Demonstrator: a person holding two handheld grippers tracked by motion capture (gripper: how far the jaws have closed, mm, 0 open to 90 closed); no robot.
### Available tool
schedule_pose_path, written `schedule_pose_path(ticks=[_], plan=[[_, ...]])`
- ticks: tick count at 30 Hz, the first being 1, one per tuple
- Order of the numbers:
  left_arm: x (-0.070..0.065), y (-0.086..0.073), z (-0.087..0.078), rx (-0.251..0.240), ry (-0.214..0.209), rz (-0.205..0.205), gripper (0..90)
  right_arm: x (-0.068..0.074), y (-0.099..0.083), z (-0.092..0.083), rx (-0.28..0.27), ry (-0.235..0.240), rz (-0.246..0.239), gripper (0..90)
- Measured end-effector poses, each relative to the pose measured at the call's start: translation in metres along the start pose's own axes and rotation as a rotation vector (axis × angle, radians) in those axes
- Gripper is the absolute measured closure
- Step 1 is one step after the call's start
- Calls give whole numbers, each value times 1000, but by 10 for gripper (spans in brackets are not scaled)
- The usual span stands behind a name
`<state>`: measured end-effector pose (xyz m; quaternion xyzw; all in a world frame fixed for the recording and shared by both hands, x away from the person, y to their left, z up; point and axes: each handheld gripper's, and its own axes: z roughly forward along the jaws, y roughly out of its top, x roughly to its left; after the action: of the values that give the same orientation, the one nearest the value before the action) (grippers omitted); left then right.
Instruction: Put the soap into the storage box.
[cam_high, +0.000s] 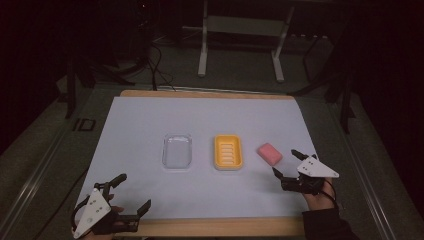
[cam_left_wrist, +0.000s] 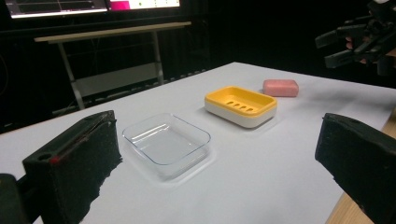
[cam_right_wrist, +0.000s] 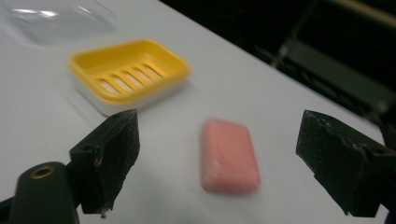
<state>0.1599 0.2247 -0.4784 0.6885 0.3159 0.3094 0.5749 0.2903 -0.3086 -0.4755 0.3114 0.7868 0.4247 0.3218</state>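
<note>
A pink bar of soap (cam_high: 269, 153) lies flat on the white table cover, right of a yellow soap dish (cam_high: 228, 152) with a slotted insert. A clear plastic tray (cam_high: 177, 150) sits left of the dish. My right gripper (cam_high: 286, 162) hovers just in front and right of the soap, jaws wide open and empty; in the right gripper view the soap (cam_right_wrist: 229, 155) lies ahead between the two jaws, untouched. My left gripper (cam_high: 134, 192) rests at the front left edge, open and empty, facing the clear tray (cam_left_wrist: 166, 143) and the dish (cam_left_wrist: 240, 105).
The white cover (cam_high: 140, 125) lies on a wooden table whose front edge (cam_high: 220, 227) shows by my hands. A metal stand (cam_high: 240, 45) and cables stand on the dark floor beyond the far edge. A monitor (cam_left_wrist: 93, 5) glows in the background.
</note>
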Motion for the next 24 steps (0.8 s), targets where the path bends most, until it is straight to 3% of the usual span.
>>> schedule_pose_path(ticks=[2,3,5,7,8,13,18,24], plan=[[1,0,-1,2,5,1,2,-5,-1,0,43,-2,101,130],[1,0,-1,1,7,0,2,-7,-1,0,56,-26,130,130],[1,0,-1,2,7,-1,2,-9,-2,-1,78,-82,129,129],[1,0,0,8,7,-2,2,-9,-3,-1,93,-100,125,129],[1,0,0,11,6,0,2,-9,-3,-2,109,-138,122,128],[1,0,0,15,7,6,2,-7,-5,4,215,-194,111,129],[1,0,0,17,14,-1,2,-10,-8,6,334,-211,204,131],[1,0,0,19,10,4,2,-23,-10,2,433,-203,333,130]])
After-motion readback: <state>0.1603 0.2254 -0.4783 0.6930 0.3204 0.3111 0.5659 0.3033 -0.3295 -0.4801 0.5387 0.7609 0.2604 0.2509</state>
